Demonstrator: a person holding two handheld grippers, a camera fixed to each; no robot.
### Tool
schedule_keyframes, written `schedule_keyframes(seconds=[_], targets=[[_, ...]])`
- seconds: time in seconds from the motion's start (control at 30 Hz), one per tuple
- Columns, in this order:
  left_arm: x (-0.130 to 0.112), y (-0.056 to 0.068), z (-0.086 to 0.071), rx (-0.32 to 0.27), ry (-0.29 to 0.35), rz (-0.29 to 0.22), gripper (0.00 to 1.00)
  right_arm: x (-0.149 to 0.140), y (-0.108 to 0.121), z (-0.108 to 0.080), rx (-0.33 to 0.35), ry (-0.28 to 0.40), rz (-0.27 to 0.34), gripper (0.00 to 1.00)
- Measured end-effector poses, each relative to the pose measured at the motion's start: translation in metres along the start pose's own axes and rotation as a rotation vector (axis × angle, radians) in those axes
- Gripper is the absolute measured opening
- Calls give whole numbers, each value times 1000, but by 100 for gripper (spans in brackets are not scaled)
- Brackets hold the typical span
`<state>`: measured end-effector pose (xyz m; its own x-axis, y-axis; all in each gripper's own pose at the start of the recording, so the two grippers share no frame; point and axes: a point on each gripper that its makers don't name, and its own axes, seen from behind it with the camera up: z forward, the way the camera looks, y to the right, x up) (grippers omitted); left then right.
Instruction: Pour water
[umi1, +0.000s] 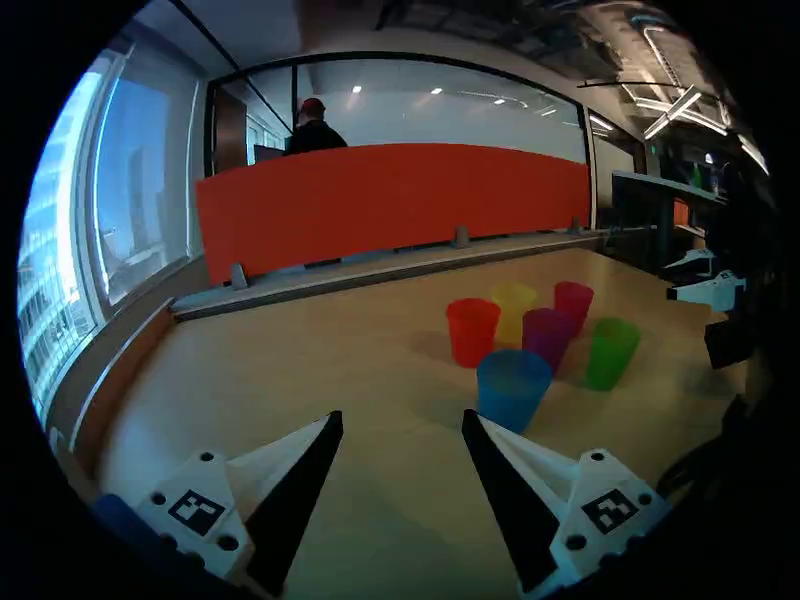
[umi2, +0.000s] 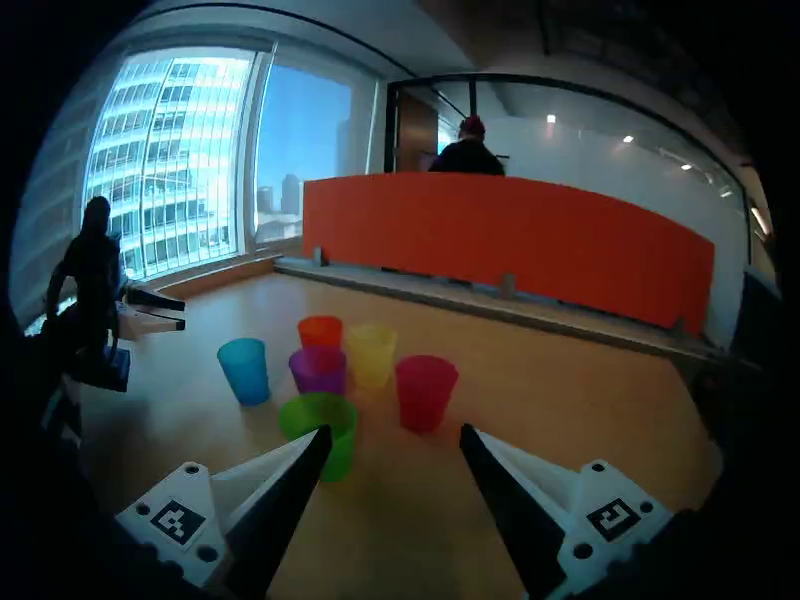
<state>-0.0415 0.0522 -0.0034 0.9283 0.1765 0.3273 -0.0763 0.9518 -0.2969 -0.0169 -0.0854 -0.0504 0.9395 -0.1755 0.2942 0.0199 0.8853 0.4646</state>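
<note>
Several plastic cups stand upright in a cluster on the wooden table (umi1: 300, 370). A blue cup (umi1: 512, 388) is nearest my left gripper (umi1: 402, 430), which is open and empty just short of it. Behind it are an orange cup (umi1: 472, 331), yellow cup (umi1: 513, 310), purple cup (umi1: 546, 337), pink cup (umi1: 573, 304) and green cup (umi1: 610, 352). In the right gripper view, the green cup (umi2: 320, 432) is closest to my right gripper (umi2: 395, 445), also open and empty, with the pink cup (umi2: 424, 391), purple cup (umi2: 318, 370) and blue cup (umi2: 244, 369) beyond.
An orange divider panel (umi1: 390, 205) runs along the table's far edge, with a person (umi1: 314, 128) behind it. Large windows (umi2: 170, 170) line one side. The other gripper (umi1: 708, 291) shows at the right edge of the left gripper view, and the left gripper (umi2: 140, 310) with its holder at the left of the right gripper view.
</note>
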Motion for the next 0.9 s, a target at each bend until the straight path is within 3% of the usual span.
schedule_keyframes(seconds=[0.5, 0.9], targets=[[16, -20, -19, 126, 112, -54, 88, 24, 24, -13, -172, 117, 30, 100], [26, -25, -27, 175, 182, -64, 89, 37, 39, -21, -269, 203, 72, 100]])
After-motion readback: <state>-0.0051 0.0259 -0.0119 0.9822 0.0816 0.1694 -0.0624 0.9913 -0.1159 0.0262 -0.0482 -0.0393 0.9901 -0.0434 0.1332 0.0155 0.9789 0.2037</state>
